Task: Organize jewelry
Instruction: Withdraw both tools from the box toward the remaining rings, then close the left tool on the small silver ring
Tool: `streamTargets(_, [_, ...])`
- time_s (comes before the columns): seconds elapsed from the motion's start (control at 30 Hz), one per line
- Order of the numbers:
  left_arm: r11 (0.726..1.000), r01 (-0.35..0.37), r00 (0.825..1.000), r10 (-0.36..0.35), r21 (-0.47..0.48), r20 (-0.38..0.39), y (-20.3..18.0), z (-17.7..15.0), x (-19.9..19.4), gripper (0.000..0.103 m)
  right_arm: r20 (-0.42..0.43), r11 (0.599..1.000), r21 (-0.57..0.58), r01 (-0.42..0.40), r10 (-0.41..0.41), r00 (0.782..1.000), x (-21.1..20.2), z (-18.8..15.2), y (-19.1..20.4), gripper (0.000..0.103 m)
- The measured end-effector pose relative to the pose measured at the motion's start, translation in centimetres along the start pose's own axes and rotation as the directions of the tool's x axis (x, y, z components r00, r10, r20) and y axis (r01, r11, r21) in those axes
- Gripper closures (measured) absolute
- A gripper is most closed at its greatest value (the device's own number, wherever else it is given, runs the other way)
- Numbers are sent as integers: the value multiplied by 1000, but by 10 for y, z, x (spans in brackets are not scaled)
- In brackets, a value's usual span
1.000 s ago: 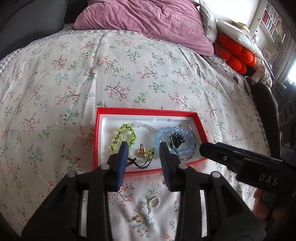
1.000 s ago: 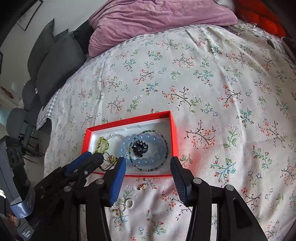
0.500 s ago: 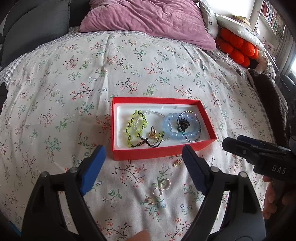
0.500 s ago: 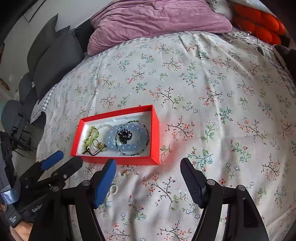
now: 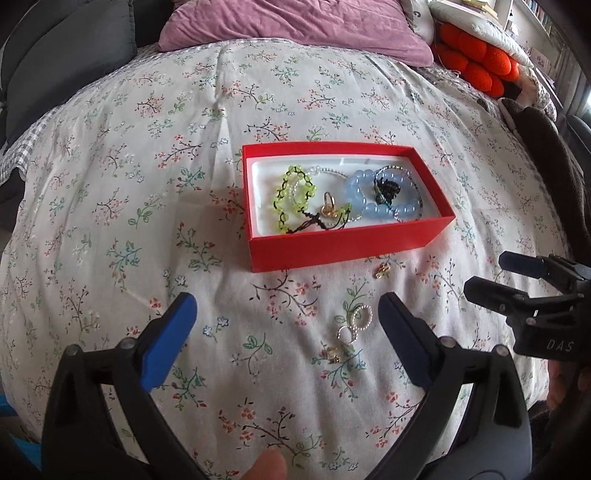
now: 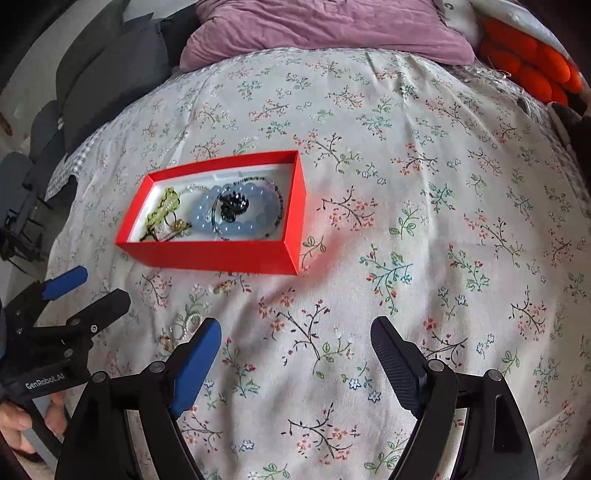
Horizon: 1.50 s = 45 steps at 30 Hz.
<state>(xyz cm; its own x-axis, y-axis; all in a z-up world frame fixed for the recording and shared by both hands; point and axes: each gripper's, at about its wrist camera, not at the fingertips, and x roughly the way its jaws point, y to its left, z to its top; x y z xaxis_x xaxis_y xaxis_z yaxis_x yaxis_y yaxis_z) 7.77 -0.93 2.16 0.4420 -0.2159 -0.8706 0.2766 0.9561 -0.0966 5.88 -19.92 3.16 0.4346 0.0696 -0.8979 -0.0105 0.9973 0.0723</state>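
Observation:
A red box [image 5: 354,240] [image 6: 221,254] lies on the floral bedspread. It holds a green bead bracelet [image 5: 293,195], a gold ring [image 5: 328,210], a blue bead bracelet [image 5: 369,206] [image 6: 236,221] and a black piece [image 5: 386,190]. On the cover in front of the box lie a small gold piece [image 5: 382,270] [image 6: 223,287], pearl rings [image 5: 356,323] [image 6: 184,325] and another gold piece [image 5: 334,352]. My left gripper [image 5: 288,328] is open and empty, back from the box. My right gripper [image 6: 295,354] is open and empty, right of the loose pieces.
A purple pillow [image 5: 295,26] lies at the head of the bed. Dark grey cushions [image 6: 110,74] are at the left. An orange knobbly cushion [image 5: 476,59] and a dark blanket [image 5: 546,155] lie at the right edge.
My left gripper opened wide and drew back from the box, leaving the gold ring inside. My right gripper also drew back and opened wider. The box now looks farther away.

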Motion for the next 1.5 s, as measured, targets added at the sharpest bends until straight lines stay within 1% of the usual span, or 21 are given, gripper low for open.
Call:
streamTargets(0.17, [999, -22, 999, 23, 36, -26, 3, -11, 9, 5, -28, 998, -48, 40, -41, 999, 9, -11, 1, 19])
streamTargets(0.3, [998, -16, 999, 18, 62, -44, 4, -18, 16, 5, -47, 996, -63, 59, -62, 997, 15, -17, -1, 19])
streamTargets(0.43, [991, 49, 998, -44, 124, -41, -5, -27, 22, 5, -61, 994, -76, 72, -77, 995, 21, -19, -4, 19])
streamTargets(0.6, [962, 114, 993, -108, 248, -37, -25, -36, 31, 5, -74, 993, -80, 81, -87, 994, 26, -21, -4, 19])
streamTargets(0.67, [954, 137, 991, -133, 268, -35, -29, -37, 33, 7, -77, 993, -89, 82, -89, 993, 28, -22, -3, 19])
streamTargets(0.73, [945, 167, 986, -161, 282, -43, -33, -37, 34, 15, -79, 992, -99, 82, -90, 993, 29, -22, -1, 19])
streamTargets(0.77, [942, 172, 985, -165, 289, -48, -35, -37, 35, 17, -80, 991, -106, 84, -93, 993, 30, -22, 1, 19])
streamTargets(0.83, [933, 180, 984, -169, 311, -62, -38, -38, 38, 26, -79, 989, -119, 86, -96, 992, 31, -24, 4, 19])
streamTargets(0.97, [915, 177, 984, -161, 362, -75, -45, -43, 42, 38, -82, 988, -130, 85, -96, 992, 33, -25, 7, 19])
streamTargets(1.03, [914, 175, 985, -160, 367, -71, -45, -42, 43, 44, -83, 987, -132, 89, -100, 992, 34, -26, 7, 19])
streamTargets(1.1, [916, 174, 985, -160, 361, -68, -45, -41, 43, 47, -84, 987, -131, 93, -105, 991, 35, -26, 8, 19])
streamTargets(1.13, [917, 173, 985, -160, 361, -65, -45, -41, 43, 51, -85, 987, -130, 94, -106, 991, 36, -27, 8, 19])
streamTargets(1.17, [916, 171, 985, -159, 363, -63, -45, -40, 43, 53, -86, 987, -128, 95, -107, 991, 36, -27, 8, 19])
streamTargets(1.27, [910, 172, 985, -161, 378, -60, -48, -39, 44, 61, -92, 987, -126, 98, -110, 990, 39, -27, 7, 19])
streamTargets(1.33, [903, 178, 984, -167, 391, -63, -51, -40, 45, 69, -92, 987, -125, 101, -113, 989, 41, -27, 6, 19])
streamTargets(1.37, [900, 179, 984, -167, 397, -64, -53, -40, 44, 71, -93, 987, -124, 101, -113, 989, 41, -27, 6, 19])
streamTargets(1.43, [896, 181, 984, -168, 405, -66, -54, -41, 44, 77, -91, 987, -123, 102, -113, 989, 42, -26, 5, 19])
streamTargets(1.47, [896, 181, 984, -168, 406, -67, -54, -41, 45, 78, -90, 987, -122, 102, -113, 990, 42, -26, 6, 19])
streamTargets(1.5, [897, 179, 984, -166, 405, -66, -54, -40, 45, 82, -88, 987, -123, 102, -113, 990, 42, -26, 6, 19])
